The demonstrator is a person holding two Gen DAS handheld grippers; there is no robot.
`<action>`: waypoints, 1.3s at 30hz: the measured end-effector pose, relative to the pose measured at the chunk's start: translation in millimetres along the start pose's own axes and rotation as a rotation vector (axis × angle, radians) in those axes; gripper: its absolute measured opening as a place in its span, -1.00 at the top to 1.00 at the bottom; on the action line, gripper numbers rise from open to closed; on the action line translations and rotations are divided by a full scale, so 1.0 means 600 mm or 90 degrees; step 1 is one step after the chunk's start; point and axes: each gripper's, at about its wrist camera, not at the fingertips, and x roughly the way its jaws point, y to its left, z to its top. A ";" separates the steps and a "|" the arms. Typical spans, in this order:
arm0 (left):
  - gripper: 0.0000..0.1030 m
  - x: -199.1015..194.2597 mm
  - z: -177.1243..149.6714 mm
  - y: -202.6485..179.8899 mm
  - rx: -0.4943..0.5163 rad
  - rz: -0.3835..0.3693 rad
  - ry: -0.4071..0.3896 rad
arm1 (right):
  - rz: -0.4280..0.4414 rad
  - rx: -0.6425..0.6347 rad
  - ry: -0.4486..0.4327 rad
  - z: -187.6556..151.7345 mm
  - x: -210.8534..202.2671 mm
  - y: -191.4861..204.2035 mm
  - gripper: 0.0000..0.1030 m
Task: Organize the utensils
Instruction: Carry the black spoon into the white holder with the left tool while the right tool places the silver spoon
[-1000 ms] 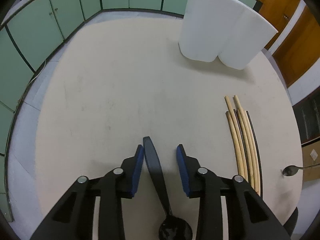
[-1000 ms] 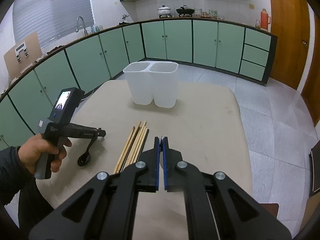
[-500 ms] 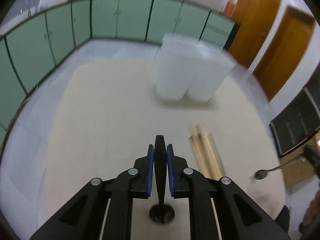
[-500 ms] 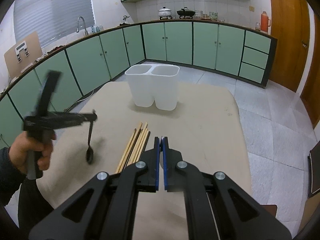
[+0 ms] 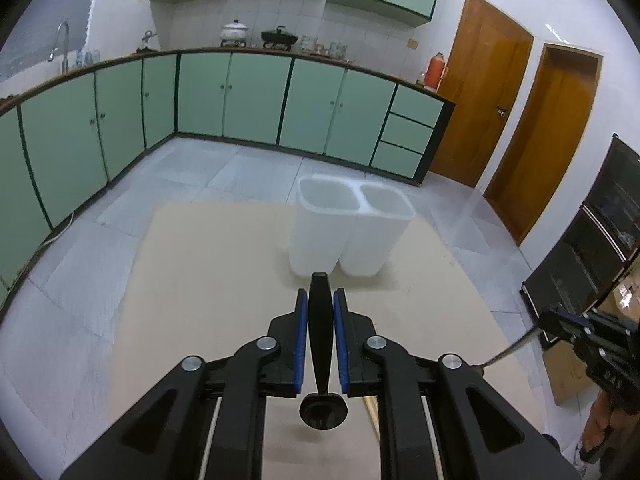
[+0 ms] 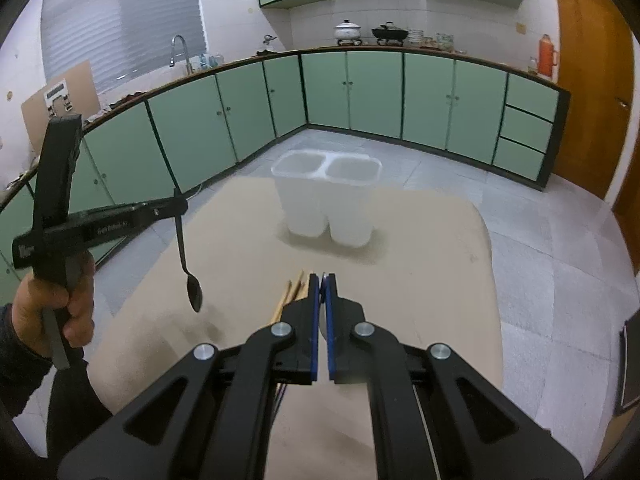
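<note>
Black plastic spoon [image 5: 320, 336] is clamped by its handle between the blue pads of the left hand-held gripper [image 5: 320, 300], bowl hanging down, clear above the beige tabletop [image 5: 208, 280]. Right hand-held gripper [image 6: 322, 280] is closed on a thin metal spoon [image 5: 514, 346], seen mostly from the left view. Step: carrying to the white two-compartment plastic holder [image 5: 352, 228]. Next move likely needs the spoon aligned over one compartment before release. Wooden chopsticks [image 6: 290, 294] lie on the tabletop.
</note>
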 end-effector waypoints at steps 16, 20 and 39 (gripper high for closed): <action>0.76 0.064 0.220 -0.063 0.056 0.027 -0.134 | 0.017 -0.008 -0.045 0.301 0.087 -0.041 0.96; 0.76 0.107 0.247 -0.058 0.044 0.026 -0.159 | 0.007 0.003 -0.041 0.317 0.138 -0.062 0.96; 0.03 0.032 0.157 -0.021 0.025 0.047 -0.159 | -0.003 0.018 -0.091 0.210 0.050 -0.077 0.56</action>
